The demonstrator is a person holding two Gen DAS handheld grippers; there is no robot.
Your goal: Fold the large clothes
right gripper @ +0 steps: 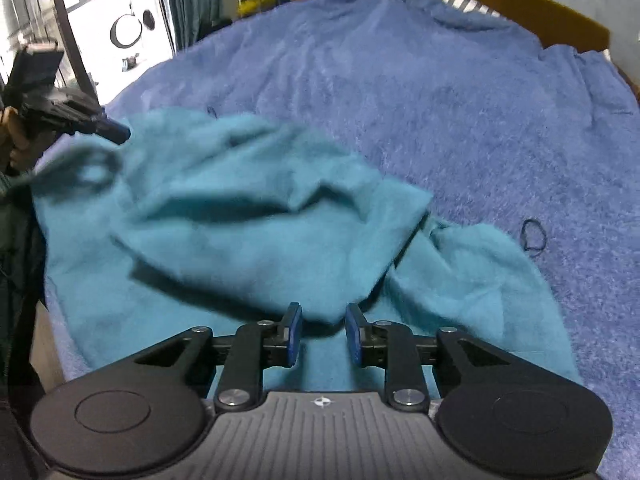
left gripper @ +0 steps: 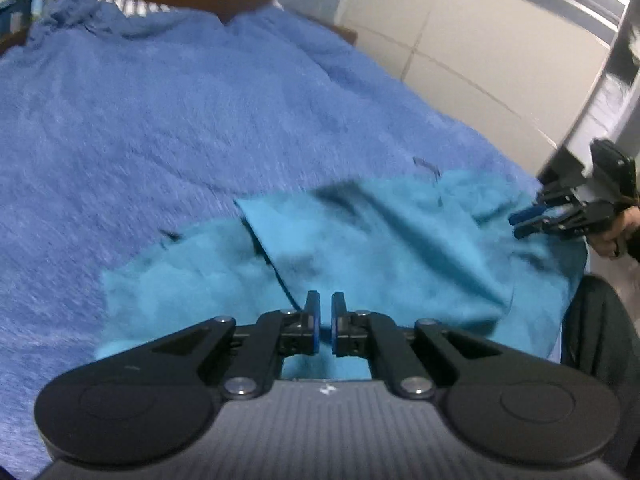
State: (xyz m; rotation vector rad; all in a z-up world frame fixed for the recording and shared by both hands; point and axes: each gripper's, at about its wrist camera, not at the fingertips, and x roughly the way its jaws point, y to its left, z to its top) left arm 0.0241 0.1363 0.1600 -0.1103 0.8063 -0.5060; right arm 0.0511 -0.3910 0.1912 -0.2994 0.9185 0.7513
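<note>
- Softly rumpled, the teal fleece garment [right gripper: 248,216] lies on the blue fuzzy bedspread [right gripper: 440,92].
- Left gripper [left gripper: 325,312] pressed together, empty; right gripper [right gripper: 323,330] spread, empty.
- Probably light, floppy: pinch hem corners.

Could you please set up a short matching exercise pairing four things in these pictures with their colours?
Things:
1. garment
2. blanket
3. headboard
4. pads

Colours:
A. brown
B. teal
C. dark blue on black fingers
D. periwinkle blue

Pairs: 1-B, 2-D, 3-A, 4-C
</note>
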